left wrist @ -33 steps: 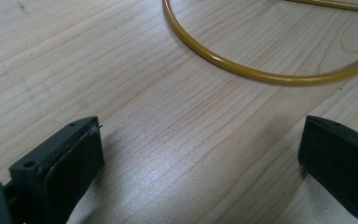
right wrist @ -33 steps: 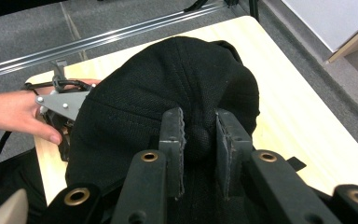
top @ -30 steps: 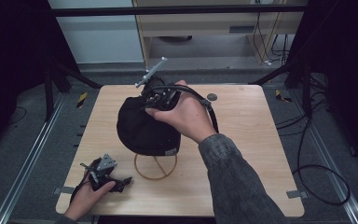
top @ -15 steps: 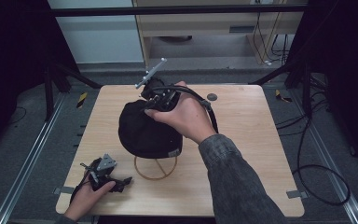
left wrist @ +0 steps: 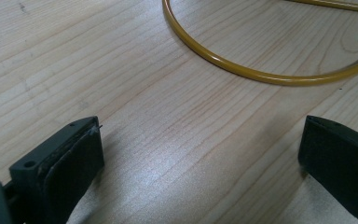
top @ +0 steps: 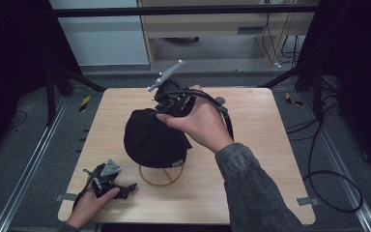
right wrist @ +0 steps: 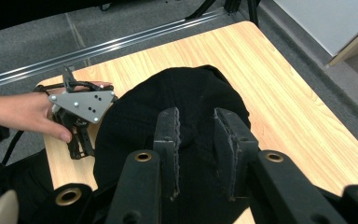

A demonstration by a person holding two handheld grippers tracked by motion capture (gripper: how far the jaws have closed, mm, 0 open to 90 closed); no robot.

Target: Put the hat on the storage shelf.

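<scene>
Jaws on the right gripper pinch a fold atop the black cap; soft, floppy fabric, so bunching works. Left gripper rests released on the table.

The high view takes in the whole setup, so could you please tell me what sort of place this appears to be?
Probably a lab or workshop recording station: a light wooden table stands on grey carpet between metal floor rails, with black cables trailing nearby and a pale wooden cabinet behind.
</scene>
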